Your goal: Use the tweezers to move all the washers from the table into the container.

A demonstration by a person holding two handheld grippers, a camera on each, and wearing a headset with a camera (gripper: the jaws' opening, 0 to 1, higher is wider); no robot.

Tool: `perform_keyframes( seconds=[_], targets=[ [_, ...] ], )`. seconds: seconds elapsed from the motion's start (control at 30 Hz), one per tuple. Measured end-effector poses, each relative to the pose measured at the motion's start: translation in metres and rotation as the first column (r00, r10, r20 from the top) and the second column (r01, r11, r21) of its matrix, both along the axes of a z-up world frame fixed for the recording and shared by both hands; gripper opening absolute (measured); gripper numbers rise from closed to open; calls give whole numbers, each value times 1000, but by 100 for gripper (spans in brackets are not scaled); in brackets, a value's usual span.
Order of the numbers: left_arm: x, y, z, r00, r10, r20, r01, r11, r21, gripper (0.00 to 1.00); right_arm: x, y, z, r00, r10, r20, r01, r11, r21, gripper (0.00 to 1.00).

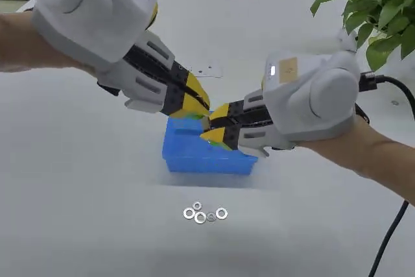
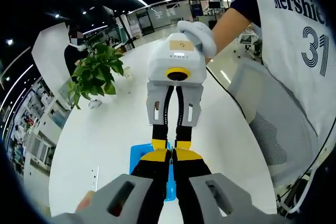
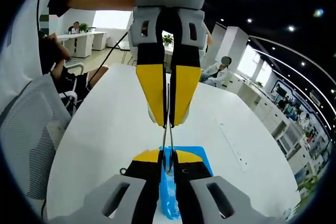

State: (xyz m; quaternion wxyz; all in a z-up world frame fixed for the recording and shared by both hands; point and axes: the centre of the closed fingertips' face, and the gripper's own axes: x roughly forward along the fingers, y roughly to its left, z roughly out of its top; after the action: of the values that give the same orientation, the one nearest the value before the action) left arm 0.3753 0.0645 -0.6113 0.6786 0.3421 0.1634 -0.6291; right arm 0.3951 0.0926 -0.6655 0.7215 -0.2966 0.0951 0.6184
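We have the two grippers meeting tip to tip just above the blue container point(image 1: 194, 157), which sits on the white table point(image 1: 97, 192). The left gripper point(image 1: 200, 103) comes down from the person's left and the right gripper point(image 1: 213, 128) reaches in from the other side. In the right gripper view the tweezers point(image 3: 168, 132) show as two thin metal legs running from the left gripper's yellow tips down into the right gripper's own tips. Both pairs of jaws stand almost together with only the legs between them, so we judge that each gripper is pinching the tool. The washers point(image 1: 205, 213) lie in a tight little cluster on the table, in front of the container on the person's side and clear of its wall. We cannot see whether any are inside the container. We expect the tweezers to be springy and slick, best held across the middle of the legs so a squeeze closes the points. Gripping too near the joined end would probably leave the points gaping. The washers look thin, flat, hard and very light. They lie flush on the table, so an edge pinch may skid. We would set one point through the hole and the other outside the rim, taking them singly since they lie touching.
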Motion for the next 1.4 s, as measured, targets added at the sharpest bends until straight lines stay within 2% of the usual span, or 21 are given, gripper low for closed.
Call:
perform_keyframes(
  seconds=[0.17,0.3,0.47,0.7,0.87,0.93,0.97,1.2,1.4],
  targets=[
    [19,3,-6,1000,5,-11,-5,1000,3,6,16,3,-5,1000,2,-2,-2,1000,1,9],
    [34,4,-15,1000,10,-27,-10,1000,3,6,30,4,-14,1000,4,-18,-4,1000,7,9],
    [53,4,-34,999,15,-47,-14,1000,11,6,47,3,-33,999,12,-51,-12,1000,14,10],
    [71,6,-66,996,29,-90,-26,999,31,6,59,7,-62,996,10,-91,-10,1000,-4,10],
    [77,9,-81,992,43,-115,-39,999,33,6,65,8,-79,993,10,-121,-11,1000,-9,10],
    [78,10,-87,993,41,-115,-37,999,40,6,66,9,-85,991,10,-132,-11,1000,-11,10],
    [83,11,-93,992,42,-119,-37,998,44,6,66,10,-88,991,11,-137,-12,1000,-11,10],
    [85,13,-100,989,47,-138,-39,997,62,6,67,11,-95,987,12,-161,-13,1000,-6,10],
    [85,11,-102,986,59,-158,-51,997,55,6,67,10,-97,985,6,-175,-10,1000,-17,10]
  ],
)
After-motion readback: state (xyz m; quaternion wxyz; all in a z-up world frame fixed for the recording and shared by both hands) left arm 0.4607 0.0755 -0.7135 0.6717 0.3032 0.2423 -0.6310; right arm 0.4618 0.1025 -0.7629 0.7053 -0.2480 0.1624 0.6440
